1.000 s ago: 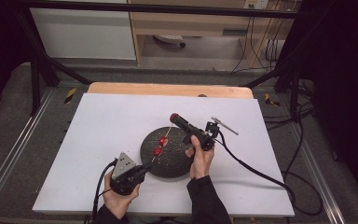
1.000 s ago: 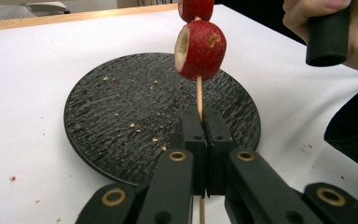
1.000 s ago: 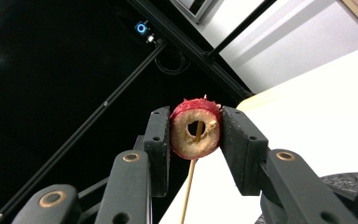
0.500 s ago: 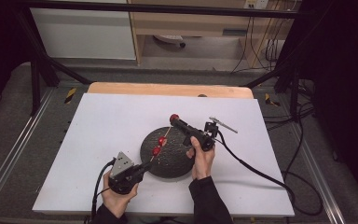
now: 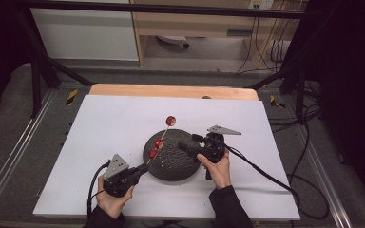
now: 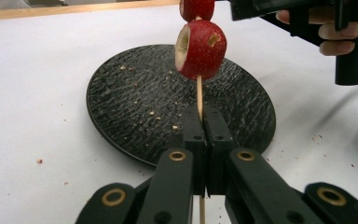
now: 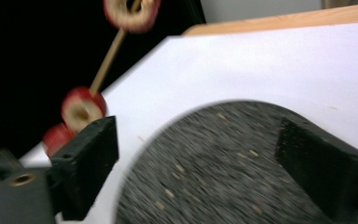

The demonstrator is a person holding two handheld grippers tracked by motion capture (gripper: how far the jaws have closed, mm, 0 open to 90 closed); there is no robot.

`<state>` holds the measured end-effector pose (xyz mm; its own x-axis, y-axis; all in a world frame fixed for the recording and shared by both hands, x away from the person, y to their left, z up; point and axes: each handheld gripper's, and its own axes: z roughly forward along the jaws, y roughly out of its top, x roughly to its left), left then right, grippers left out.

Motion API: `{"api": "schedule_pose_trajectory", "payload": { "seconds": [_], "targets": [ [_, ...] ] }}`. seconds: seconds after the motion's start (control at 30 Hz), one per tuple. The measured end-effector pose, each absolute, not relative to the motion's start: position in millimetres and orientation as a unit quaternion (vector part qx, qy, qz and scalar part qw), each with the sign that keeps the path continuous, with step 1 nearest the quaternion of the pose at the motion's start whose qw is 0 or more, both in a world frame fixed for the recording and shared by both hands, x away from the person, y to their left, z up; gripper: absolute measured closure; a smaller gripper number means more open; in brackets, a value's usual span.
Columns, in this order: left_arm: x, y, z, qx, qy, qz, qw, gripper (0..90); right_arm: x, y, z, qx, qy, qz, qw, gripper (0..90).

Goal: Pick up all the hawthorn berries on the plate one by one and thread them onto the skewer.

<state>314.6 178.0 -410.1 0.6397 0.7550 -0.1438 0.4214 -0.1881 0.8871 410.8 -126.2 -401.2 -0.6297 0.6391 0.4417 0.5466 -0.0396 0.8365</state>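
Observation:
A thin wooden skewer (image 5: 164,134) slants up from my left gripper (image 5: 139,170), which is shut on its lower end (image 6: 199,100). Three red fruit pieces are threaded on it: one near the tip (image 5: 170,120) and two lower down (image 5: 159,143), close together. In the left gripper view the nearest piece (image 6: 200,49) hangs over the black textured plate (image 6: 140,107). My right gripper (image 5: 184,145) hovers over the plate's right side (image 5: 185,166), pointing left, its jaws wide open with nothing between the pads (image 7: 86,161). The skewer (image 7: 106,60) passes left of those pads.
The plate sits on a white mat (image 5: 114,123) covering a wooden table (image 5: 171,90). Crumbs speckle the plate and the mat around it. Cables trail from both grippers toward the front and right. Metal frame legs (image 5: 38,71) stand beyond the table's far corners.
My right gripper has let go of the top fruit piece near the skewer's tip and drawn back down to the right, over the plate. The left gripper has barely moved.

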Motion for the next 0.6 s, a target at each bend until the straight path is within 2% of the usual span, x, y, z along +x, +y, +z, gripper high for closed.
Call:
{"api": "schedule_pose_trajectory", "payload": {
  "seconds": [0.1,0.33,0.6],
  "targets": [
    [316,180,-409,0.756,0.389,0.165,0.499,88.9,407,-134,-404,0.413,0.723,0.550,0.067,7.3],
    [320,183,-406,0.773,0.384,0.163,0.478,88.8,398,-156,-414,0.397,0.773,0.485,0.099,2.0],
    [333,179,-402,0.807,0.378,0.154,0.427,88.7,387,-189,-422,0.403,0.787,0.453,0.115,0.7]
  ]
}}
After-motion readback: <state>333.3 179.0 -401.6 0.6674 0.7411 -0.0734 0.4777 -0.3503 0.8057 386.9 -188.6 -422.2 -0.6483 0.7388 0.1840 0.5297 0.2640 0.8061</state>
